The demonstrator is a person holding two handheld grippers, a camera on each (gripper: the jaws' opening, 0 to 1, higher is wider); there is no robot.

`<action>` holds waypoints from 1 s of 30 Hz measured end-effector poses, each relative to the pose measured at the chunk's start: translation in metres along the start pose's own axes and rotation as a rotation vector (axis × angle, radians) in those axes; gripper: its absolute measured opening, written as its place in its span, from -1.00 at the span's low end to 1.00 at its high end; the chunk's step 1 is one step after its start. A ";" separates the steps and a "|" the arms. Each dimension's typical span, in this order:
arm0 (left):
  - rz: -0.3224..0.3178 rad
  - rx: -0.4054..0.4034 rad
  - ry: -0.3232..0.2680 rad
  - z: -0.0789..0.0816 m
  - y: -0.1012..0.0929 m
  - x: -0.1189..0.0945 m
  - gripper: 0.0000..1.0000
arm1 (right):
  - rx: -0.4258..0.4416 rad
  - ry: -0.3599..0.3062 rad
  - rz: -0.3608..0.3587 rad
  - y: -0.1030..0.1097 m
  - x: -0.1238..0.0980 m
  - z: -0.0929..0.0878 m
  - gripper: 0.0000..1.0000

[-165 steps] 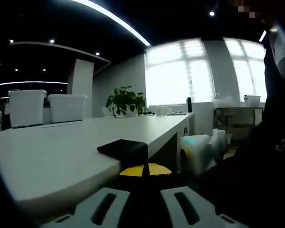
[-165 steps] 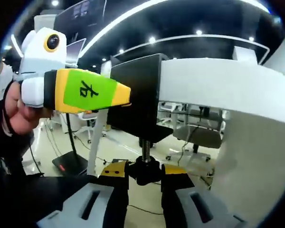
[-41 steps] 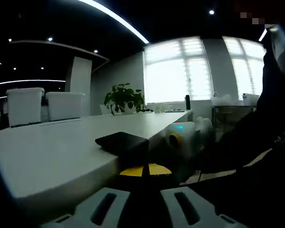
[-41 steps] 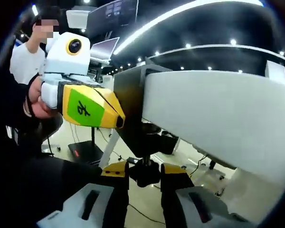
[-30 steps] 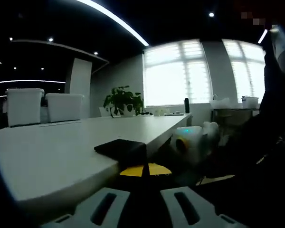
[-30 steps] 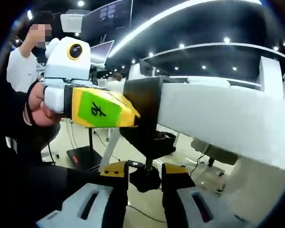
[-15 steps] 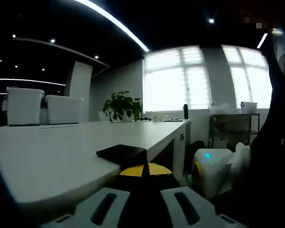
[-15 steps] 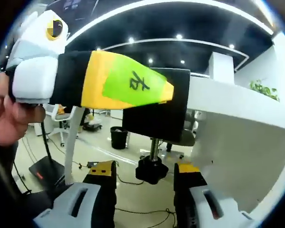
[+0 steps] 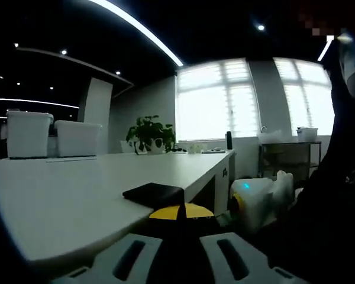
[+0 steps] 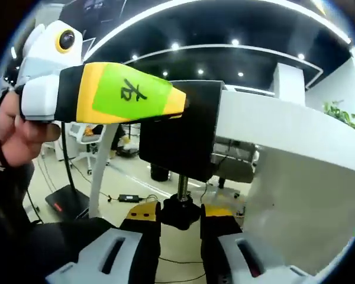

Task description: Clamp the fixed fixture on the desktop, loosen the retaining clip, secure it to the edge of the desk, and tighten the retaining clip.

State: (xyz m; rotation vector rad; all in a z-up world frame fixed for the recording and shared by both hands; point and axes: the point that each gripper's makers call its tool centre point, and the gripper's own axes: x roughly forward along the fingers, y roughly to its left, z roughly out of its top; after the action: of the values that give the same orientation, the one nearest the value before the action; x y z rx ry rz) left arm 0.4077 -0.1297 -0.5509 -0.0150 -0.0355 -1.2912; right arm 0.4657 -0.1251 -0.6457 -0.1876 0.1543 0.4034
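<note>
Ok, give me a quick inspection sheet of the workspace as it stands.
Surface: white desk, long.
Job's things: black fixture clamped over the desk edge; its screw knob hangs below.
Clutter: two white bins, potted plant, dark bottle at the far end.
Grippers: left claw shut on fixture; right claw shut on screw knob.
Cables: loose cable on the floor.
Surroundings: bright windows, ceiling lights, office chairs.

The right claw (image 10: 180, 225) grips the knob (image 10: 180, 214) beneath the black clamp (image 10: 180, 139), while the left claw (image 10: 165, 100), hand-held, pinches that clamp's side.
</note>
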 end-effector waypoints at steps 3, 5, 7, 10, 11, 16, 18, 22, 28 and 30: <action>0.002 0.007 0.008 0.001 -0.002 0.001 -0.96 | -0.042 -0.011 0.086 -0.001 0.000 0.000 -0.54; 0.002 0.007 0.010 0.001 -0.003 0.001 -0.96 | -0.059 -0.017 0.148 -0.002 0.003 -0.001 -0.54; 0.004 0.008 0.015 0.002 -0.005 0.001 -0.96 | -0.109 -0.028 0.221 0.000 0.002 0.001 -0.54; 0.002 0.014 0.022 0.002 -0.007 0.001 -0.96 | -0.115 -0.037 0.269 0.002 0.001 0.002 -0.54; 0.002 0.015 0.025 0.002 -0.008 0.001 -0.96 | -0.140 -0.040 0.298 0.003 0.001 0.002 -0.54; 0.002 0.015 0.034 0.000 -0.006 0.002 -0.96 | -0.128 -0.051 0.359 0.006 0.003 0.003 -0.53; 0.003 0.018 0.037 0.000 -0.007 0.002 -0.96 | -0.130 -0.053 0.366 0.008 0.003 0.003 -0.53; 0.002 0.014 0.036 0.000 -0.005 0.002 -0.96 | -0.118 -0.052 0.317 0.009 0.003 0.003 -0.50; 0.003 0.009 0.028 0.000 -0.005 0.003 -0.96 | 0.031 -0.032 0.090 -0.007 -0.004 -0.004 0.09; 0.002 0.006 0.023 0.000 -0.002 0.003 -0.96 | 0.062 -0.051 -0.009 -0.012 -0.008 -0.001 0.11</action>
State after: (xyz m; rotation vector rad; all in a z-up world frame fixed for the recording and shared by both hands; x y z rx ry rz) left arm 0.4067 -0.1330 -0.5510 0.0053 -0.0193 -1.2895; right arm 0.4626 -0.1393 -0.6436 -0.1172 0.1157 0.3938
